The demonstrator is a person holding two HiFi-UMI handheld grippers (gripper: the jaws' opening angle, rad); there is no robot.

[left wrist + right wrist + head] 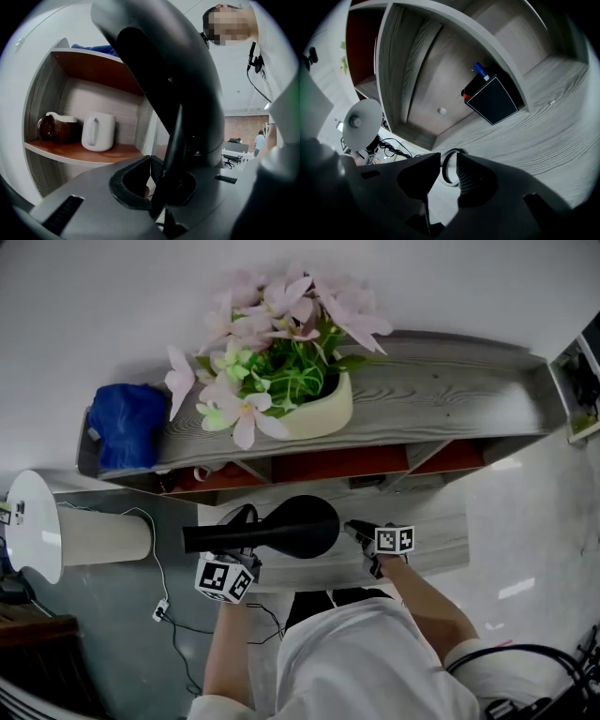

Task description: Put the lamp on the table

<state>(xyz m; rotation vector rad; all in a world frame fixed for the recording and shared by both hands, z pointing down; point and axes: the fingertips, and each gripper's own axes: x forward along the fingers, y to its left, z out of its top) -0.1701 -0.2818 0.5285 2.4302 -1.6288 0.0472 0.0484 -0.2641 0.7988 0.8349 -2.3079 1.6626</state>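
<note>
Only close-up — white mug (98,131) (behind lamp (178,70))

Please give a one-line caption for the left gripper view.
Left gripper closed on the black lamp; white pitcher and brown jug on the shelf behind.

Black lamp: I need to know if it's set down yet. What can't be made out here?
1. Head view: whether the black lamp touches the table; its own body covers the contact from above.
2. Left gripper view: the lamp fills the frame, cut off at the top edge, hiding the table below the left gripper.
3. Its cord or switch: too dark to tell in either view.
</note>
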